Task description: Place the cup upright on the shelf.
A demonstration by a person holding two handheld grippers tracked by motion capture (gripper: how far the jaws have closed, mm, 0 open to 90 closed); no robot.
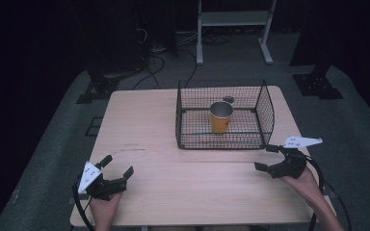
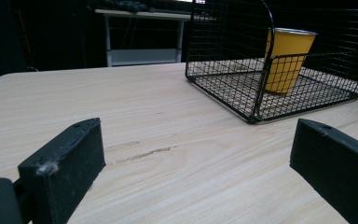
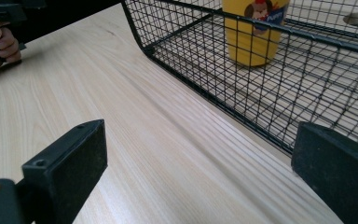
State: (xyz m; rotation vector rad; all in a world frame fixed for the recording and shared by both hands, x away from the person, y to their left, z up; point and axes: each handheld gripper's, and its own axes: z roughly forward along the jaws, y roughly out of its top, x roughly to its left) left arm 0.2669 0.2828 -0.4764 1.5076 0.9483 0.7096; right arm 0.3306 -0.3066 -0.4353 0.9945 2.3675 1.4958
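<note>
**Both claws spread wide and empty over the bench**

Held low at the near left corner of the pale wood-grain bench (image 1: 149, 120), left black two-jaw gripper (image 1: 117, 166), jaws wide apart with nothing between them, angled toward the far right. Held near the right edge, right black two-jaw gripper (image 1: 267, 158), jaws likewise gaping and empty, pointed left along the basket's near side. Gripped from below by a hand (image 1: 107, 206) on the left and a hand (image 1: 304, 182) on the right.

Dark room beyond, grey floor, white metal frame (image 1: 233, 24) and loose cables behind the far edge.

Toward the far right of the bench, black wire-mesh basket (image 1: 265, 108), open-topped with rounded corners. Upright inside it near the middle, tapered orange-yellow paper cup (image 1: 220, 118) with a printed cartoon figure on its side
</note>
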